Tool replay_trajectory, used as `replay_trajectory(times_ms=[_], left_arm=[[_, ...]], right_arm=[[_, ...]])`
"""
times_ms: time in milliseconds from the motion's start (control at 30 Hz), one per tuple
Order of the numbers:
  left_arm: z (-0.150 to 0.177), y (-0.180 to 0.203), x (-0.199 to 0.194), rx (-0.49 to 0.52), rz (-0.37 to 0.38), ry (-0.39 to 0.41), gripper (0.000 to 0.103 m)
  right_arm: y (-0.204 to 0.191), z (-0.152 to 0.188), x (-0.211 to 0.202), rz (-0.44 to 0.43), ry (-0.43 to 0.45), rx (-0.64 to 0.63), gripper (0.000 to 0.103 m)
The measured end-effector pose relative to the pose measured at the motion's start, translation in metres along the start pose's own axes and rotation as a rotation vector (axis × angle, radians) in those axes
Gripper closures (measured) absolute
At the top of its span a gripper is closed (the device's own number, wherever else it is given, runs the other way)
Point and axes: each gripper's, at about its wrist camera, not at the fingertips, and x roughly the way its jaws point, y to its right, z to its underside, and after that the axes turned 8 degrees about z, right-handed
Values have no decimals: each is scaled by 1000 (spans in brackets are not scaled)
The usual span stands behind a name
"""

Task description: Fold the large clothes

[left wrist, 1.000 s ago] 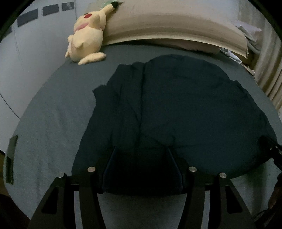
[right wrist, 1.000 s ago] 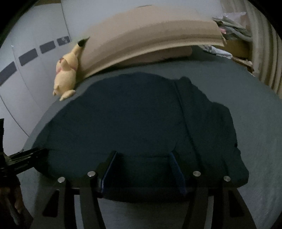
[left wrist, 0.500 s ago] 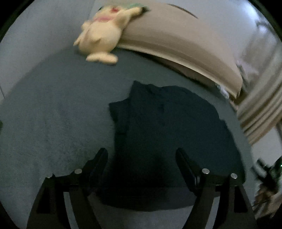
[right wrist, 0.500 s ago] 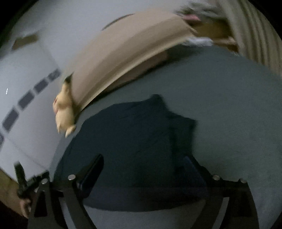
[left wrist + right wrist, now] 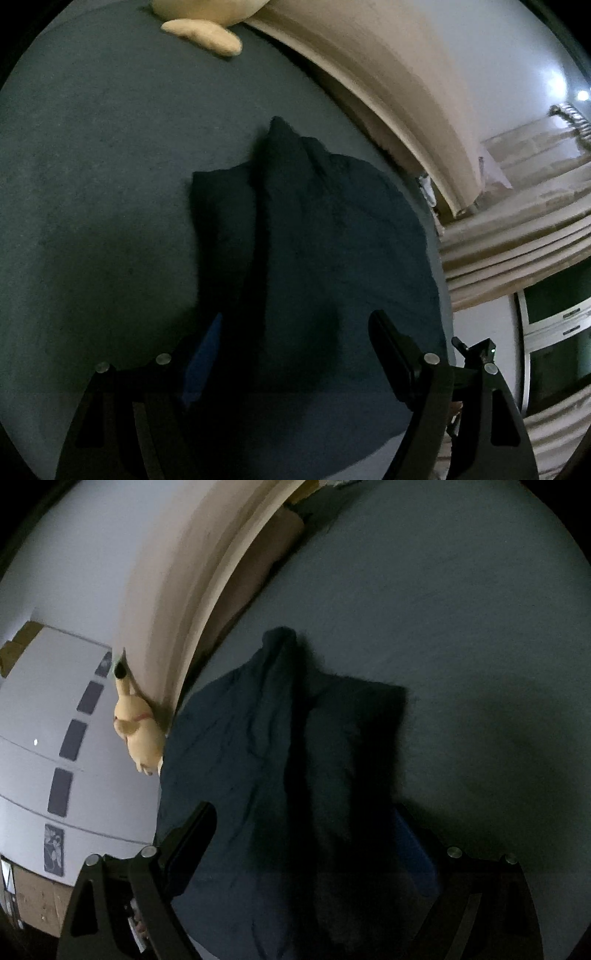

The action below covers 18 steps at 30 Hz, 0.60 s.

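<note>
A dark blue garment (image 5: 325,258) lies folded lengthwise on the grey bed (image 5: 92,184), one narrow flap lying along its side. The left gripper (image 5: 295,354) hangs over its near end, jaws spread wide after just opening, holding nothing. The right gripper (image 5: 314,842) does the same from the other side, open and empty. In this dim light the cloth's near edge probably lies flat. A yellow plush toy (image 5: 138,734) sits by the headboard (image 5: 192,602).
</note>
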Motion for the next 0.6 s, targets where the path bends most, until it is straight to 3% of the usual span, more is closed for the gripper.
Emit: replay_trajectory(times_ms=[100,200,233,333,367,400,433,467,600], left_arm=[[-1,-9,10,-6,-27,-40,23],[-1,-14,9,-20,12,-23,23],[-1,-14,10,-23,14,-24,23],[-2,-6,19,19,-6,-60,23],[0,-3,20,37,-23,-67,29],[0,1,24,61,-40,-75,40],[0,3,28,72,-39,-88,60],[0,7,28,76,-55,-80,67],[0,33,27,152,-148,-63,81]], right_arm=[[-5,-2,11,3,-29,-26,9],[-13,-1,20,20,-53,-61,10],[-15,-1,22,22,-59,-74,13],[-23,-4,30,67,-83,-107,40],[-26,-3,32,75,-92,-117,53],[-31,-3,34,73,-97,-133,58],[-37,-3,33,86,-94,-154,64],[-43,-2,32,102,-93,-179,71],[-78,-4,20,172,-78,-292,80]])
